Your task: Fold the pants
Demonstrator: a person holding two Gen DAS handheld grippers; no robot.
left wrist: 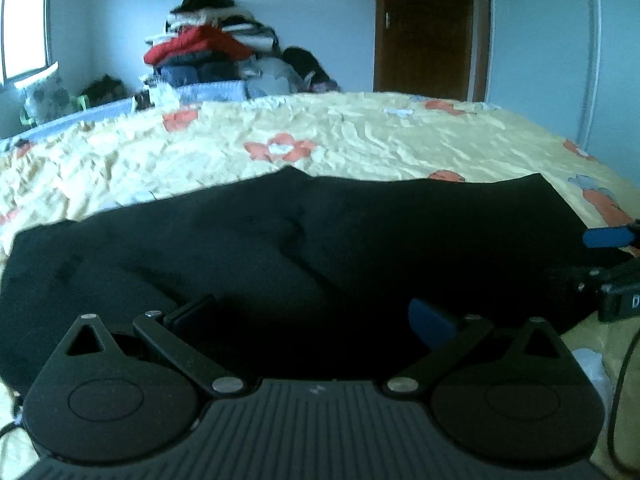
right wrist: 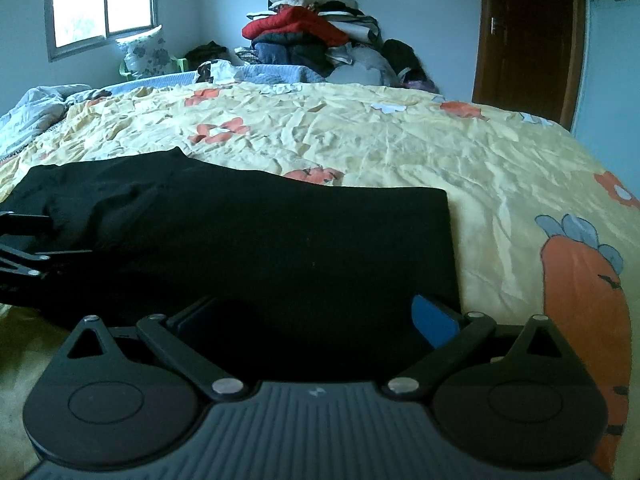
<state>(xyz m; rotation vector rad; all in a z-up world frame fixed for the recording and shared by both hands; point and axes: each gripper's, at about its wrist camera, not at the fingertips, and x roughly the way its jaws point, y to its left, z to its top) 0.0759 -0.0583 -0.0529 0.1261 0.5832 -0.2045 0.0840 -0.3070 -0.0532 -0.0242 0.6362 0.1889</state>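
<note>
wrinkled pale-yellow bedspread with orange flowers (right wrist: 360, 140) covers the bed, a heap of mixed clothes (right wrist: 312, 36) piled at its far side; black soft-fabric pants (right wrist: 248, 236) lie flat near the front edge, spread left to right, their right end squared off, their left part rumpled with creases; they look laid out lengthwise, perhaps leg over leg, so most folding seems left; left gripper (left wrist: 312, 316) hangs over the near hem with jaws spread wide and nothing held; right gripper (right wrist: 316, 316) likewise gapes above the right portion, empty.
</note>
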